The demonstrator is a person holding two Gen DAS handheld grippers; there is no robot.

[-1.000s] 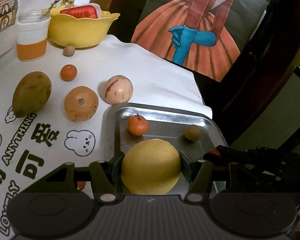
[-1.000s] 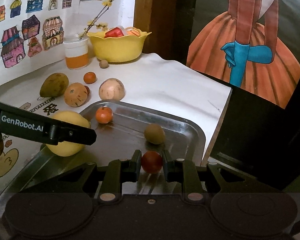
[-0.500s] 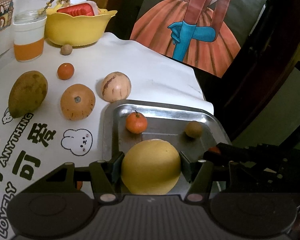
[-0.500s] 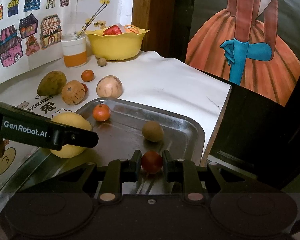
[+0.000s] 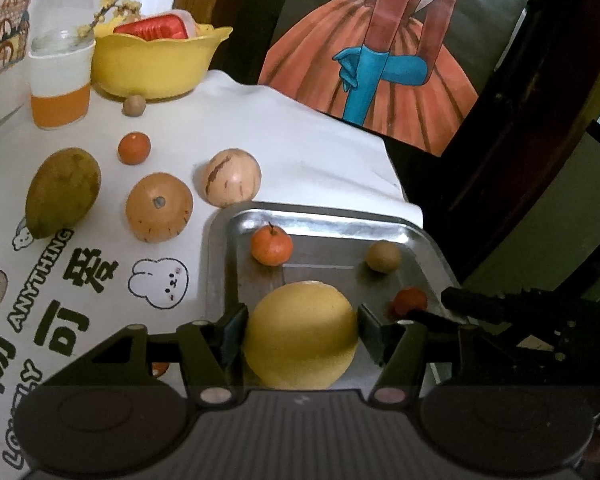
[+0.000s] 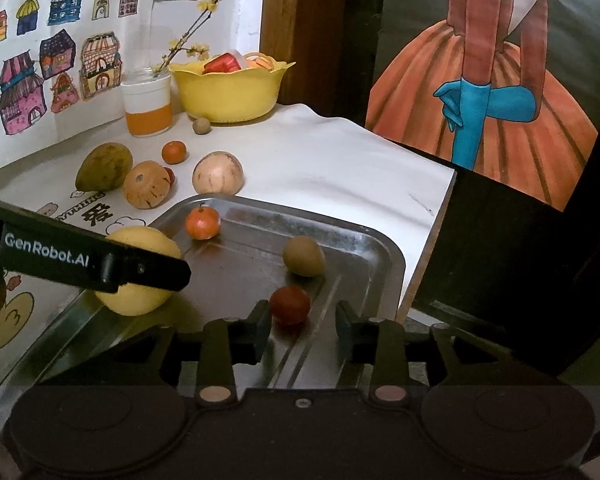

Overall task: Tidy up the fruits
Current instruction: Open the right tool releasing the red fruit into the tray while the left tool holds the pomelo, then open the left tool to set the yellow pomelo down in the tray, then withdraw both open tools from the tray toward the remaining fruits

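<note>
Fig. legend. The left tool [image 5: 300, 328] was seen pinching a large yellow fruit [image 5: 300, 334] betw. its two fingers, held just over the near-left part of the metal tray [image 5: 332, 222]; whether the fruit touched the tray floor could not be told. The right tool [image 6: 303, 320] was seen spread, its fingers standing apart from a small red fruit [image 6: 290, 304] that lay on the tray floor betw. them, nearer the left finger.

Done so far, as judged: three fruits were lying free in the tray, viz. the small red fruit, a small orange w/ stem [image 5: 271, 245] at the far-left corner and a small brown-green fruit [image 5: 383, 256] toward the far-right. The yellow fruit was over the tray but not yet let go.

Left to do, as judged: on the white-covered surface [image 5: 300, 140] five fruits were left outside the tray: a greenish mango-like fruit [image 5: 62, 192], a round tan fruit [image 5: 159, 207], a pale striped fruit [image 5: 231, 177], a small orange one [image 5: 134, 148] and a small brown one [image 5: 134, 106] beside the yellow bowl [image 5: 152, 66]. In the right wrist view a further small red thing was partly hidden behind the tan fruit. The task was judged approx. half done.
</note>
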